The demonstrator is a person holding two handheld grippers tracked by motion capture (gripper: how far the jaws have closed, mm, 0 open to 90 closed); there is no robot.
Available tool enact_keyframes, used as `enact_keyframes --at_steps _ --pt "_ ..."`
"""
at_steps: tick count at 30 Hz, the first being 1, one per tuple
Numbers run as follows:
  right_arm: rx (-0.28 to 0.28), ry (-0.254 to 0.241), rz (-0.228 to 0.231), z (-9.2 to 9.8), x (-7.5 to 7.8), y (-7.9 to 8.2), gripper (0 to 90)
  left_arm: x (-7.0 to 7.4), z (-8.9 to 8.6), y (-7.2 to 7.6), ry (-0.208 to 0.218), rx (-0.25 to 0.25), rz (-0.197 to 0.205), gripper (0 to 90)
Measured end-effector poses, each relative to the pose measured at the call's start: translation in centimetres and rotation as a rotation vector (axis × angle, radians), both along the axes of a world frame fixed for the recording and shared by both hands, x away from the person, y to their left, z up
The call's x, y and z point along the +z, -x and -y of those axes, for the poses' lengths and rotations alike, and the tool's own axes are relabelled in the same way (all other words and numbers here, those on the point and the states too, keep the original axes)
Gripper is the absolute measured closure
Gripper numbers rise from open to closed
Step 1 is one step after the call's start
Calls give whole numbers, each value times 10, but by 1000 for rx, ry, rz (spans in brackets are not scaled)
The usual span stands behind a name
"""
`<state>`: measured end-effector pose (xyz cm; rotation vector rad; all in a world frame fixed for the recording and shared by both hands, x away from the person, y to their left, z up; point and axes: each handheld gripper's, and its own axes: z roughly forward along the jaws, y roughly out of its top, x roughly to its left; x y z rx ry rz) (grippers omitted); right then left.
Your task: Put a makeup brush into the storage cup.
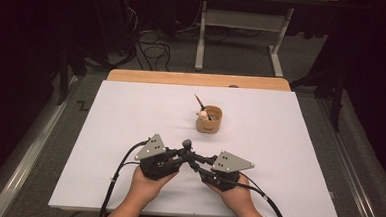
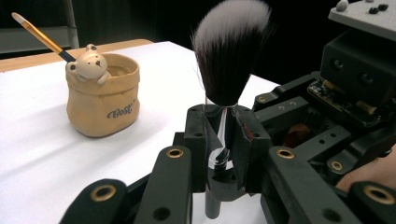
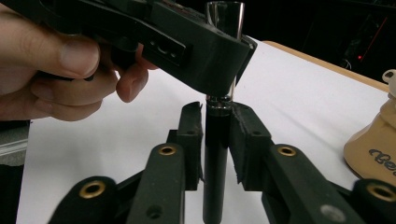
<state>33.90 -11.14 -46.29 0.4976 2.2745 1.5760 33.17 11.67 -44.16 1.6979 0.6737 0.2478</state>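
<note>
A makeup brush (image 2: 229,56) with a black-and-white bristle head stands upright between both grippers, bristles up. My left gripper (image 2: 223,140) is shut on its shiny ferrule. Just below, my right gripper (image 3: 215,140) is shut on the black handle (image 3: 215,158). In the high view the brush (image 1: 186,144) stands near the front middle of the white sheet, with the left gripper (image 1: 182,159) and the right gripper (image 1: 197,166) meeting at it from either side. A hand (image 3: 56,70) grips the left gripper close above the right jaws.
A tan sack-shaped pot (image 1: 209,120) with a small bear figure (image 2: 88,63) on its rim stands beyond the grippers, holding a thin orange-handled brush (image 2: 39,33). The white sheet (image 1: 130,115) covers a wooden table (image 1: 197,79). Cables trail off the front edge.
</note>
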Motion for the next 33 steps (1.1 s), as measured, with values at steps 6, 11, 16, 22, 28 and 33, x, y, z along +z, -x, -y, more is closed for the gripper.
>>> enact_keyframes --at_steps 6,11,16,22,28,33 --pt "-4 -3 -11 0 0 -1 807 0 0 0 -5 -3 2 774" --pt "-6 -2 -17 0 0 -1 808 0 0 0 -5 1 1 767" --pt "3 -9 -13 0 1 -1 809 -1 1 -1 -3 -2 -5 705" --pt "-1 -11 -23 0 0 0 809 0 0 -1 3 1 -2 589" --pt "-10 -10 -25 2 1 -1 808 0 -2 0 4 5 3 495" --pt "-15 -17 -32 3 1 -1 808 -1 -6 2 8 28 6 424"
